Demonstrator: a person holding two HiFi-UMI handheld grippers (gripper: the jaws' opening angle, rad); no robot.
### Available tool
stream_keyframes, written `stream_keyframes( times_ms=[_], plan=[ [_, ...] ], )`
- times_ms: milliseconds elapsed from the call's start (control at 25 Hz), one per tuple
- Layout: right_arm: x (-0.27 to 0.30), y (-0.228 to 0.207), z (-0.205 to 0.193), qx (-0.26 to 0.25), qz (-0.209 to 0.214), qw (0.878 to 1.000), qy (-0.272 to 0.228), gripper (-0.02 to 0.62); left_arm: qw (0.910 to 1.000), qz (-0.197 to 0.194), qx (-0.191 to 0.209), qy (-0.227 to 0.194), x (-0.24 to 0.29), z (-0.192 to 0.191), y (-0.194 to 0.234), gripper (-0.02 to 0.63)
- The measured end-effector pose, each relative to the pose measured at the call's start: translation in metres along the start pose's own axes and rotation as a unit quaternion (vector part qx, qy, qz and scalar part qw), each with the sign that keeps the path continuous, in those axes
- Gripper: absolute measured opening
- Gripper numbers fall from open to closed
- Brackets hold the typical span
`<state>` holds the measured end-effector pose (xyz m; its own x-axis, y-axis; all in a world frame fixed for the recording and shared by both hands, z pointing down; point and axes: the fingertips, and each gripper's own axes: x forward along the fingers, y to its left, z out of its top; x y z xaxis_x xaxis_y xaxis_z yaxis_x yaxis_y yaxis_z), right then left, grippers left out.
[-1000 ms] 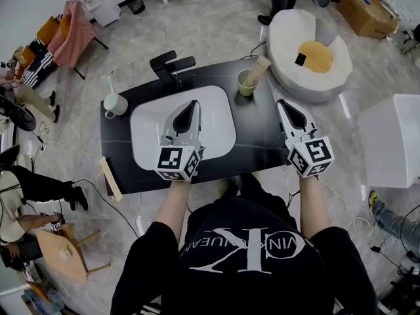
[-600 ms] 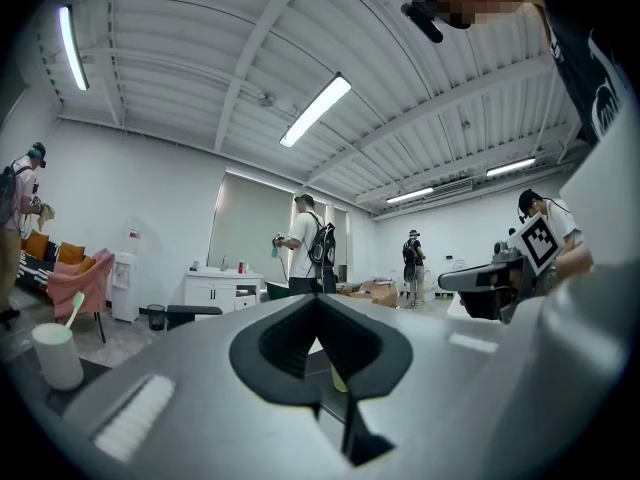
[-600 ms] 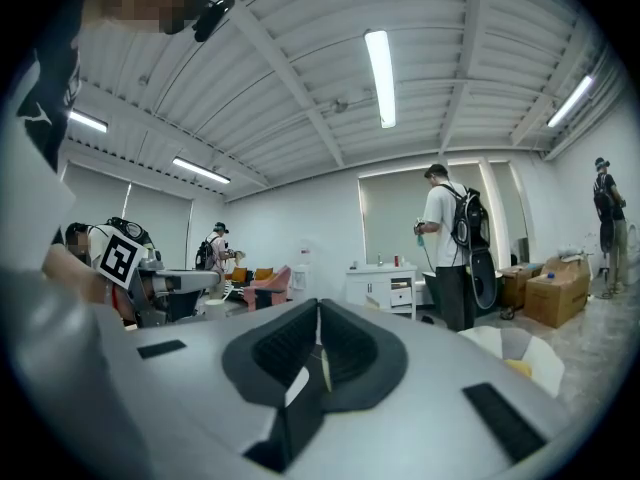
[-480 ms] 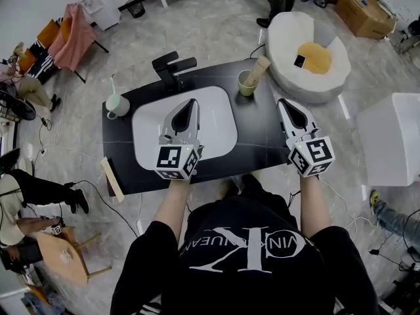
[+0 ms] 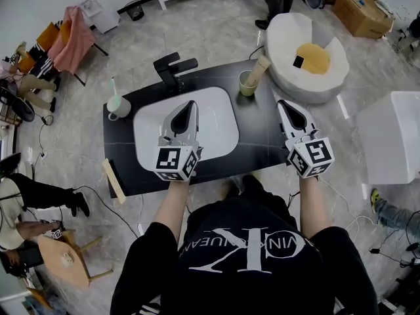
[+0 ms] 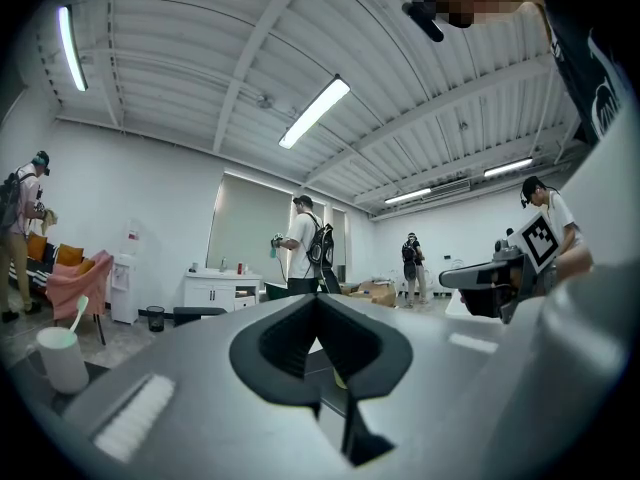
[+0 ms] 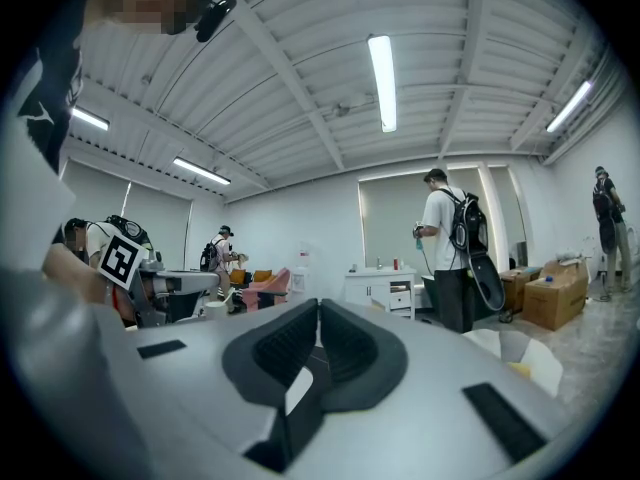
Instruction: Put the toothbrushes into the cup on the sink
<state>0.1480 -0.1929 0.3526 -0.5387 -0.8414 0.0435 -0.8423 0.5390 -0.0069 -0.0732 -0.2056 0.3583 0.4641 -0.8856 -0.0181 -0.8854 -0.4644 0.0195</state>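
Note:
A black counter (image 5: 256, 136) carries a white sink basin (image 5: 220, 120) with a black faucet (image 5: 172, 69) behind it. A white cup (image 5: 115, 105) with a green toothbrush (image 5: 112, 86) stands at the counter's back left; the left gripper view also shows this cup (image 6: 62, 358). A green cup (image 5: 247, 83) with a pale wooden-handled thing (image 5: 261, 67) leaning in it stands at the back right. My left gripper (image 5: 191, 104) hovers over the basin, shut and empty (image 6: 318, 300). My right gripper (image 5: 282, 103) is over the counter's right end, shut and empty (image 7: 318, 304).
A wooden stick (image 5: 112, 180) lies at the counter's left front edge. A white beanbag seat (image 5: 308, 71) sits behind on the right and a white box (image 5: 394, 140) further right. A chair with pink cloth (image 5: 71, 31) and several people stand around the room.
Both grippers stay where they were, still shut. Only the head view has drifted slightly.

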Motion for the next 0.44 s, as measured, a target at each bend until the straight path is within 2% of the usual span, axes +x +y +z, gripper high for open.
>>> stream_keyframes(
  times_ms=[440],
  plan=[
    [-0.006,0.013,-0.003,0.001,-0.004,1.0,-0.001,0.021,0.9999,-0.015,-0.001,0.007,-0.006,-0.006,0.0,0.009]
  ],
)
